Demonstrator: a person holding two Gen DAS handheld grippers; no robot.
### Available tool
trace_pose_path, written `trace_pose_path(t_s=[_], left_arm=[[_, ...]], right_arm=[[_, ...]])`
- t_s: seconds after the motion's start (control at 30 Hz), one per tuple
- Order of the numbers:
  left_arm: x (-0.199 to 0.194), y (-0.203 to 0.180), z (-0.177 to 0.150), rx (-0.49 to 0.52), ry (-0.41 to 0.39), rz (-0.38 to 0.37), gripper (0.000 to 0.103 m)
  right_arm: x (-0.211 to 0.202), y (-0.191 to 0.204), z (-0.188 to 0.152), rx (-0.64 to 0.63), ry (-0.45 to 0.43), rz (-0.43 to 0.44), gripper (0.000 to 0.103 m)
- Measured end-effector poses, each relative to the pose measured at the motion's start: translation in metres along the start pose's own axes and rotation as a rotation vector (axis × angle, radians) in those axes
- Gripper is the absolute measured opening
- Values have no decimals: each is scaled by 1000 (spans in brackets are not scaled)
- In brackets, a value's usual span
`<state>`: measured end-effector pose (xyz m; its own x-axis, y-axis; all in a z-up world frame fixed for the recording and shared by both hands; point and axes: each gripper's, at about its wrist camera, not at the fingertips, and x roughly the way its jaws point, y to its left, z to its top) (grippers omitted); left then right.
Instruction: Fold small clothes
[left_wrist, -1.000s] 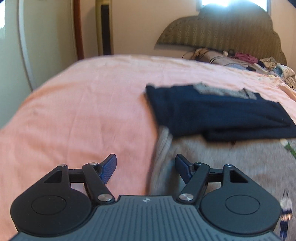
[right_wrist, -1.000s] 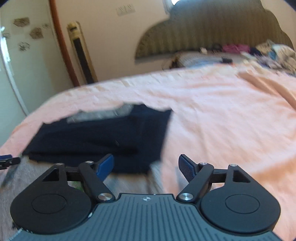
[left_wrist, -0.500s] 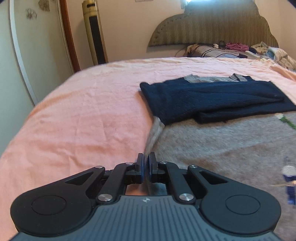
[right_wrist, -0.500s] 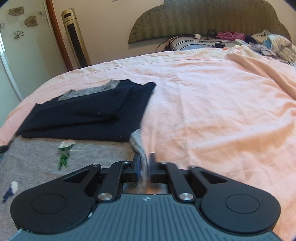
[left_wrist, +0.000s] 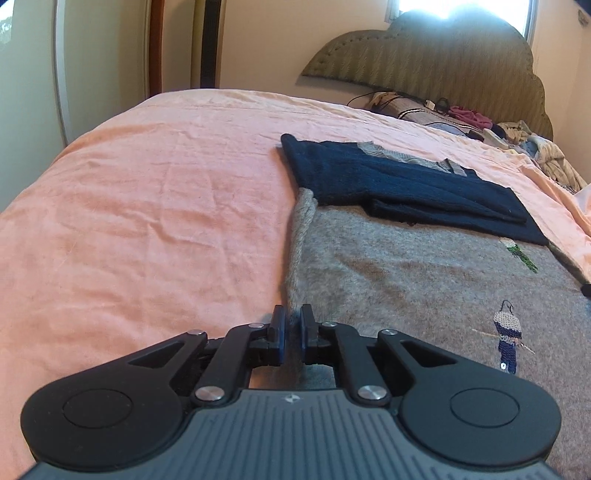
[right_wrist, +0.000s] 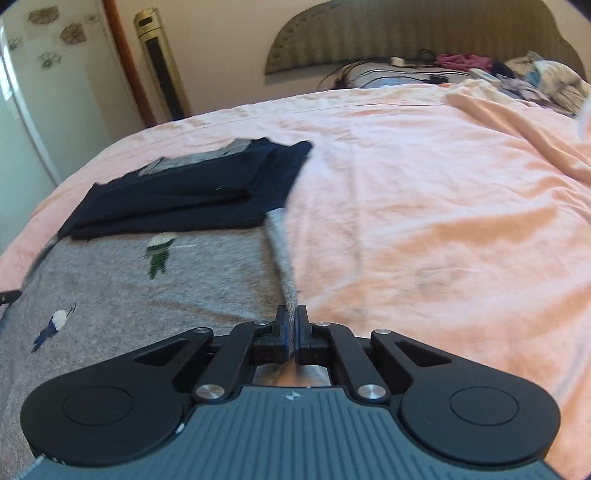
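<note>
Left gripper (left_wrist: 290, 328) clamped on the grey sweater (left_wrist: 424, 280) at its left edge | right gripper (right_wrist: 291, 325) pinching the same sweater's right edge, blurred there; cloth spread between the two on the pink bedsheet (left_wrist: 155, 221) | navy folded garment (left_wrist: 399, 184) just ahead, apparently overlapping the sweater's far end

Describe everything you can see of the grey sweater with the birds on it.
The grey sweater looks like fuzzy wool knit with small embroidered birds, one green, one blue and white. It lies mostly flat on the pink bedsheet. A folded navy garment overlaps its far end. The left tool pinches one side edge, the right tool the opposite one.
</note>
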<state>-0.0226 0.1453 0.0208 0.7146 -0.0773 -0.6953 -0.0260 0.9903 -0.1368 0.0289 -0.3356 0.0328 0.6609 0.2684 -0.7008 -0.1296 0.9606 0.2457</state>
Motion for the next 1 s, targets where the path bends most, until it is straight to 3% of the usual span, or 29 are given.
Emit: trace_pose_path(t_s=[0.13, 0.2, 0.23, 0.27, 0.33, 0.37, 0.4, 0.5, 0.53, 0.57, 0.6, 0.63, 0.67, 0.77, 0.9, 0.93, 1.0], left_arm=[[-5, 5, -7, -31, 4, -38, 8], [-10, 7, -9, -57, 25, -72, 14], [-12, 9, -10, -73, 36, -102, 26], [-15, 12, -12, -99, 47, -146, 37], [-17, 20, -15, -170, 55, -239, 72], [-17, 21, -17, -207, 55, -280, 79], [-14, 20, -17, -226, 56, -302, 79], [-7, 16, -15, -240, 32, -316, 79], [-5, 14, -13, -240, 31, -311, 75], [-3, 13, -11, -236, 35, -295, 58], [-1, 12, -9, -228, 46, -267, 44], [1, 13, -8, -229, 59, -236, 14], [4, 17, -7, -245, 82, -208, 4], [-4, 25, -9, -252, 89, -211, 3], [-10, 29, -22, -219, 69, -221, 4], [-11, 32, -23, -234, 71, -231, 4], [-13, 38, -24, -272, 101, -269, 8]], right_arm=[[1, -1, -9, 78, 7, 40, 11], [-6, -9, -10, 174, 33, 134, 38], [-10, -12, -12, 205, 41, 187, 58], [-12, -15, -13, 239, 59, 225, 66], [-12, -24, -16, 317, 105, 299, 66], [-9, -28, -17, 346, 114, 331, 66], [-6, -29, -18, 366, 116, 352, 66], [3, -26, -14, 387, 127, 378, 60], [8, -22, -13, 370, 145, 360, 39], [14, -18, -13, 344, 171, 334, 9], [15, -16, -13, 317, 167, 328, 7], [14, -15, -13, 293, 162, 322, 7], [8, -15, -11, 274, 149, 300, 7], [-18, -29, -8, 272, 63, 270, 7], [-11, -49, -24, 336, 103, 254, 6], [-10, -51, -26, 373, 108, 280, 7], [-12, -51, -30, 427, 122, 330, 21]])
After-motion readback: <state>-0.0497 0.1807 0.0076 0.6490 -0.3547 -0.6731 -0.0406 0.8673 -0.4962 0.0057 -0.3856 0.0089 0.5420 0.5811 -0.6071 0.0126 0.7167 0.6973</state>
